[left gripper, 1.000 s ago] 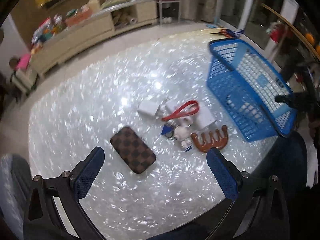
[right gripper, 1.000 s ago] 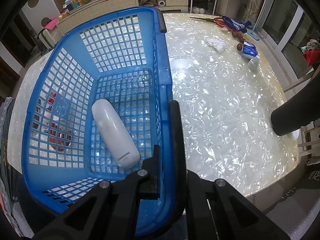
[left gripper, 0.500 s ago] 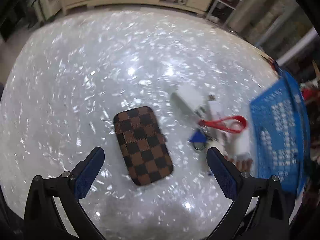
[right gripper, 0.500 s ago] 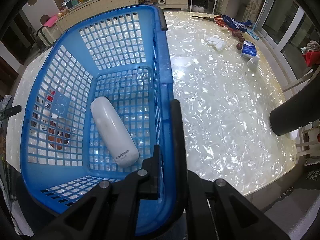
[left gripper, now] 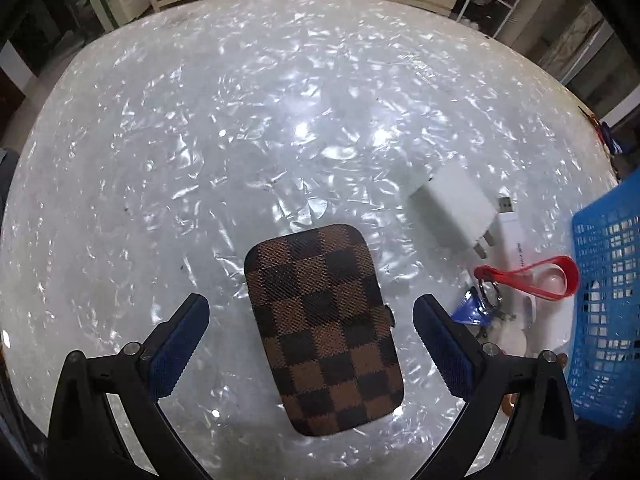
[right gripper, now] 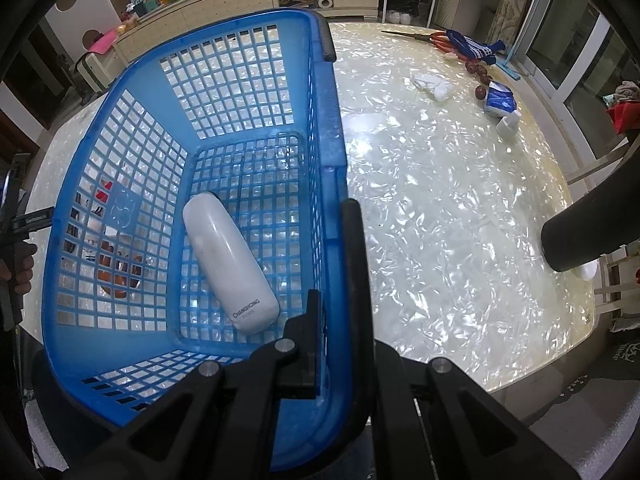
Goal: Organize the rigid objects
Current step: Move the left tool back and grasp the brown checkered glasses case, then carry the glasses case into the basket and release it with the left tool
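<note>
Left gripper [left gripper: 306, 316] spread astride checkered case [left gripper: 324, 330] flat on desk [left gripper: 240, 120]. Right gripper [right gripper: 334, 276] pinching basket [right gripper: 326, 128] rim. Risk: wide, flat case slipping from fingers.

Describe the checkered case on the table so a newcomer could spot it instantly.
Start at the pearly white table, then find the left gripper: its open jaws flank the checkered case, lying flat. Left of the white charger and red loop, it is the only brown-and-black checkerboard, rounded-corner rectangle there.
</note>
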The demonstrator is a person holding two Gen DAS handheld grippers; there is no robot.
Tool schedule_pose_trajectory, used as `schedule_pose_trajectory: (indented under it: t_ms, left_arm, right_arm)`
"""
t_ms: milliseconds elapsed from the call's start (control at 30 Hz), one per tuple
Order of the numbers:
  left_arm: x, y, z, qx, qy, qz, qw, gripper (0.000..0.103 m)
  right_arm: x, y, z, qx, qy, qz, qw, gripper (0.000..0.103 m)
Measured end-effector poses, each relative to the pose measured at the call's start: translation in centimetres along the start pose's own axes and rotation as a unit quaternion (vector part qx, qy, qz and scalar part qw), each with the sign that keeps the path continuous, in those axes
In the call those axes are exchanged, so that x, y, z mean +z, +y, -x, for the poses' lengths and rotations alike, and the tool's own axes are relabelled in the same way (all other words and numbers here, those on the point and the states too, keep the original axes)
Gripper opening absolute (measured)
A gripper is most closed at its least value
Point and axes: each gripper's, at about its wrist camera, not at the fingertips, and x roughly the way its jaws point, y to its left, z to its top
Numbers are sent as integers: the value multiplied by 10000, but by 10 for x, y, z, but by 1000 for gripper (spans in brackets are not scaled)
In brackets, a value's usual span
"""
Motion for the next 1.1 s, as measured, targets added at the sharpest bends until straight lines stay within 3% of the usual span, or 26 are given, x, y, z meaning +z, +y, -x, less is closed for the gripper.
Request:
schedule_pose_trajectory:
  t_ms: [67, 267, 633, 700, 800, 1100]
  left_arm:
    - [1, 1, -6, -30, 62, 34, 10000, 102]
    - [5, 1, -12, 327, -25, 117, 9994, 103]
    - [-4, 12, -11, 387, 91, 383, 9985, 103]
    - [-11, 9, -8, 330, 74, 217, 9992, 96]
    - [-18, -2, 0, 236, 32, -89, 9997, 73]
    - [-33, 10, 6, -43, -117, -160, 9998, 72]
  right_arm:
    - [0, 0, 0, 15, 1, -2, 10000, 2]
    - [0, 0, 0, 33, 0, -3, 10000, 2]
    - [0, 1, -1, 53, -28, -48, 10000, 3]
    - [0, 1, -1, 54, -27, -46, 10000, 3]
    - [-1, 0, -1, 59, -35, -57, 10000, 3]
    - [-1, -1, -1, 71, -24, -90, 9999, 3]
